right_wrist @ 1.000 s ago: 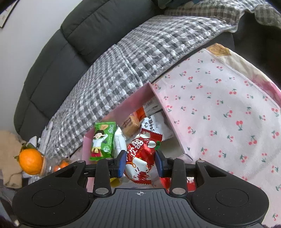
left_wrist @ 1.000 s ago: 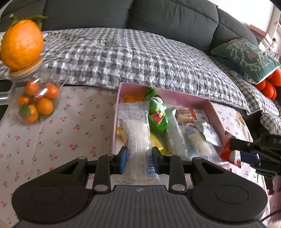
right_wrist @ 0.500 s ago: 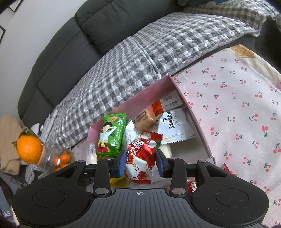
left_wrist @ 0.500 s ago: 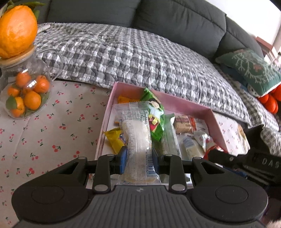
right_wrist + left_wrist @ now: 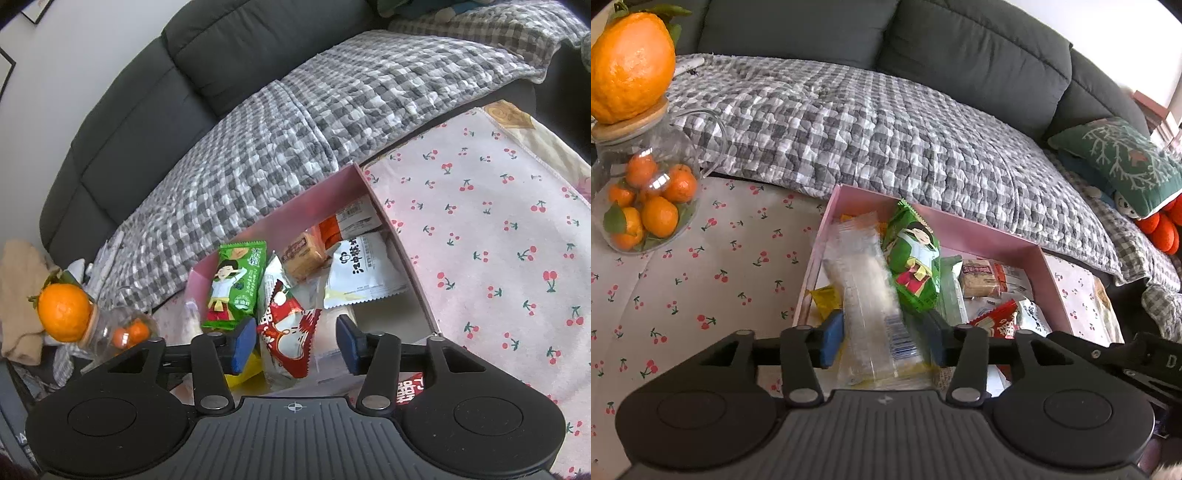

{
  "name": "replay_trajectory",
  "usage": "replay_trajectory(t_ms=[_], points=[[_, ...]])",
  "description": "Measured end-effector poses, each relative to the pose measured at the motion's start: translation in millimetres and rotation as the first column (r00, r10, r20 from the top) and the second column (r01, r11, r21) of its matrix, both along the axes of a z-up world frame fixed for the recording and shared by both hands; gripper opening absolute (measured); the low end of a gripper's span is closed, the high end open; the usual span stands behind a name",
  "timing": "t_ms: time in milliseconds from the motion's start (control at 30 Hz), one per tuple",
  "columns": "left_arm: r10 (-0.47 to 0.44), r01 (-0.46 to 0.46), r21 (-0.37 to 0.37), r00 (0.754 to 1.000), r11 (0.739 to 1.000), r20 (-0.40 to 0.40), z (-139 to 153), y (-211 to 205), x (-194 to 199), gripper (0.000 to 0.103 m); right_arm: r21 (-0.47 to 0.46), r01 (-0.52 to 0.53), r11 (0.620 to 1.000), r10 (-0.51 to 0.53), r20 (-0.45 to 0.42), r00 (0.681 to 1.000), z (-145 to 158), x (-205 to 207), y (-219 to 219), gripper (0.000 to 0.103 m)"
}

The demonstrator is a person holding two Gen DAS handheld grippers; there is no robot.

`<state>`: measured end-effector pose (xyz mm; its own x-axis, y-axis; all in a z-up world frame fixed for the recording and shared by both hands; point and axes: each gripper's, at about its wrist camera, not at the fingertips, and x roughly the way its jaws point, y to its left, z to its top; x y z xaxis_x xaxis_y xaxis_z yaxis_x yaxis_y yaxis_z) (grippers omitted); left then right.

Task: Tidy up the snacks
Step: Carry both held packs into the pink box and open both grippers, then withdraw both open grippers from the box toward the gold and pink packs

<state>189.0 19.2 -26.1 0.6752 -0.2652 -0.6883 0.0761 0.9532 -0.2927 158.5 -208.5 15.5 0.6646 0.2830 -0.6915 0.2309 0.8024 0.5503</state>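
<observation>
A pink box [image 5: 993, 236] on the cherry-print tablecloth holds several snack packets. My left gripper [image 5: 882, 341] is open over the box's near left end; a clear packet with a white bar [image 5: 866, 295] is blurred between its pads, falling free. My right gripper [image 5: 293, 343] is open above the box [image 5: 295, 214]; a red and white packet [image 5: 286, 334] lies loose between its pads. A green cartoon packet [image 5: 916, 266] lies in the box and shows in the right wrist view [image 5: 236, 284]. A white packet [image 5: 364, 273] and a brown biscuit pack [image 5: 303, 254] lie further right.
A glass jar of small oranges [image 5: 646, 206] with a big orange [image 5: 629, 66] on its lid stands at the table's left. A sofa with a grey checked blanket [image 5: 886, 129] runs behind the table. Another red packet [image 5: 412, 386] lies by the box's near right corner.
Both grippers have opened. The clear packet has slipped from the left pads and the red packet from the right pads, both dropping toward the pink box.
</observation>
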Motion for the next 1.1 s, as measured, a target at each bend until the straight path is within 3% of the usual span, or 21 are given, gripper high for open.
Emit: replay_trajectory(t_ms=[267,433,667,867,1100], points=[[-0.015,0.015,0.017,1.0,1.0,-0.009,5.2,1.9,-6.9,0.064,-0.003,-0.003,1.0,0.003,0.009,1.0,8.4,-4.8,-1.6,0.057],[-0.042,0.043,0.06,0.999,0.997,-0.017,10.8,1.3,-18.8,0.073,-0.031,0.009,0.999,-0.009,-0.009,1.0,15.8,-13.6,-2.6,0.072],[-0.073,0.077,0.115,0.997,0.99,-0.039,19.0,2.5,-37.0,0.089,-0.078,-0.003,0.997,0.0,-0.042,0.999,25.6,-30.4,-4.7,0.079],[-0.093,0.103,0.179,0.994,0.978,-0.066,22.7,4.8,-53.0,0.096,-0.155,-0.036,0.987,0.026,-0.068,0.997,31.4,-46.0,-6.2,0.083],[-0.107,0.125,0.191,0.989,0.974,-0.1,20.5,4.5,-72.4,0.099,-0.206,-0.061,0.977,0.037,-0.119,0.992,29.7,-62.6,-14.5,0.083]])
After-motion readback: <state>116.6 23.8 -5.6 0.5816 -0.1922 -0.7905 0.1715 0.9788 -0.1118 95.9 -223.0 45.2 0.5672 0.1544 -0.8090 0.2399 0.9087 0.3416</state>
